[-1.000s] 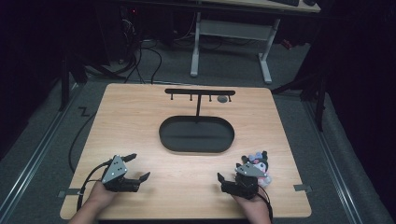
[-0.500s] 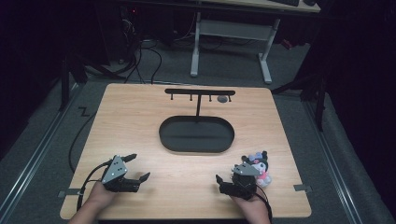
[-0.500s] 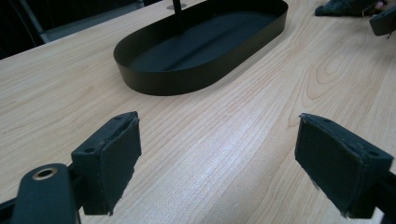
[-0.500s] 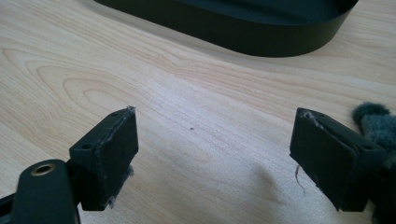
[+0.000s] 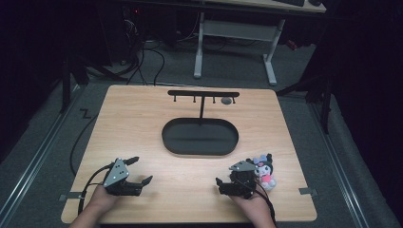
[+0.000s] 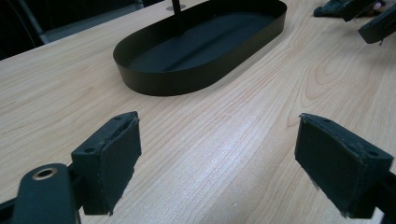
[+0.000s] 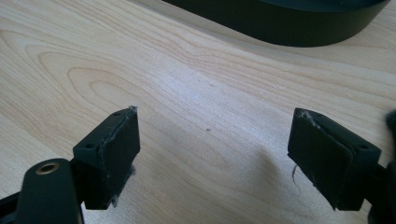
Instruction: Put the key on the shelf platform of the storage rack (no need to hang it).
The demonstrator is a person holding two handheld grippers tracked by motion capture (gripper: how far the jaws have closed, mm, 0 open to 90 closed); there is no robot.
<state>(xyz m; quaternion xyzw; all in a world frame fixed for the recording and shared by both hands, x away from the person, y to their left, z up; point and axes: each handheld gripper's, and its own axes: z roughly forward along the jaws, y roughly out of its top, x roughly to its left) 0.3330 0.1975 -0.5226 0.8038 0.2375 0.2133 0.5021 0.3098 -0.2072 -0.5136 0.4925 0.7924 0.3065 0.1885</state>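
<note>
We judge nothing started. Left gripper and right gripper rest on the light wooden tabletop, jaws spread, empty. Small black-and-pink plush doll lies beside the right gripper; black oval tray empty.

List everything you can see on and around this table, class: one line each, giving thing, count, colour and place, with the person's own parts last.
table: one, light wood, centre of the high view.
oval tray: one, black, middle of the table.
hook stand: one, black, T-shaped, rising at the tray's far edge.
plush toy: one, black, white and pink, near right part of the table, beside the right tongs.
desk frame: one, white legs, on the floor beyond the table.
cables: several, black, on the floor beyond the table's far left.
left tongs: one, black, near left, jaws open over bare wood.
right tongs: one, black, near right, jaws open and empty.
hands: two, at the bottom edge, each holding tongs.
</note>
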